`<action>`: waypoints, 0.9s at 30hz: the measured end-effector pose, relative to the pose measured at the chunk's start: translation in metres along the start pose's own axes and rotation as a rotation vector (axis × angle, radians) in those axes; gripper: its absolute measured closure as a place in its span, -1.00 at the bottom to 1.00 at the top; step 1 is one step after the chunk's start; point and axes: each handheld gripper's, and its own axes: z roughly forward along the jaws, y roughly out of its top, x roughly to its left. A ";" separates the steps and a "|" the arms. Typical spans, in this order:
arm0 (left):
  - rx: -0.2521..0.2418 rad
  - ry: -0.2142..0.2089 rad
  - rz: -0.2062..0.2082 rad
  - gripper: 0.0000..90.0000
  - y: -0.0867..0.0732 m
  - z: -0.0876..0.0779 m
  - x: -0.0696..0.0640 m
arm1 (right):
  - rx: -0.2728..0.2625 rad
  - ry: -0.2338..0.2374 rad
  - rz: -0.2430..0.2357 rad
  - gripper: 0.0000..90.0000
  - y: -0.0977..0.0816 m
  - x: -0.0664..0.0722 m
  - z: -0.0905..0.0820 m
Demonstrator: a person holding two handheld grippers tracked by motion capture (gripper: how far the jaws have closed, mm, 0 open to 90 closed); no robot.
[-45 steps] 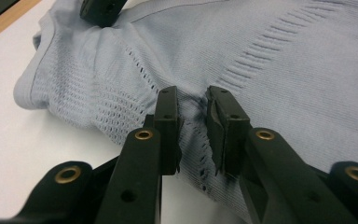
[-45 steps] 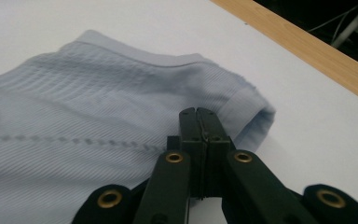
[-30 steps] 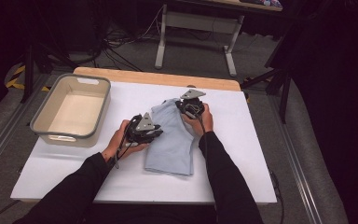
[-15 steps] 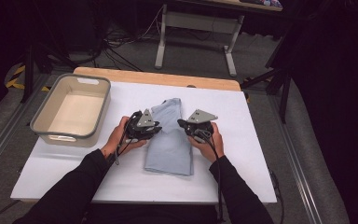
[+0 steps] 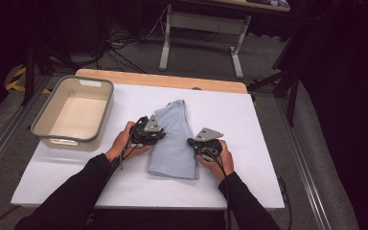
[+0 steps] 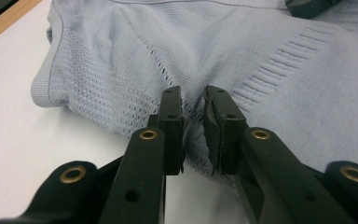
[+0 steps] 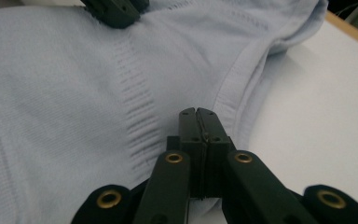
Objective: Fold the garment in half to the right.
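Observation:
A light blue knit garment [image 5: 172, 143] lies folded lengthwise on the white table [image 5: 254, 143]. My left gripper [image 5: 161, 135] is at the garment's left edge. In the left gripper view its jaws [image 6: 193, 95] stand close together with a puckered bit of the garment [image 6: 261, 56] pinched between them. My right gripper [image 5: 192, 142] sits at the garment's right edge, nearer the person. Its jaws [image 7: 196, 111] are pressed flat together over the hem of the garment [image 7: 51, 93], and no cloth shows between them.
A beige bin [image 5: 106, 103] with a grey rim stands on the table's left side, close to the left hand. A wooden strip [image 5: 172, 80] runs along the table's far edge. Bare white table lies to the right of the garment.
My right gripper has moved from the garment's far end back along its right edge toward the person. The left gripper has stayed at the left edge.

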 end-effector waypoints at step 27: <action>-0.049 -0.060 0.115 0.96 -0.005 -0.042 -0.036 | -0.073 0.011 -0.001 0.95 -0.005 0.018 -0.037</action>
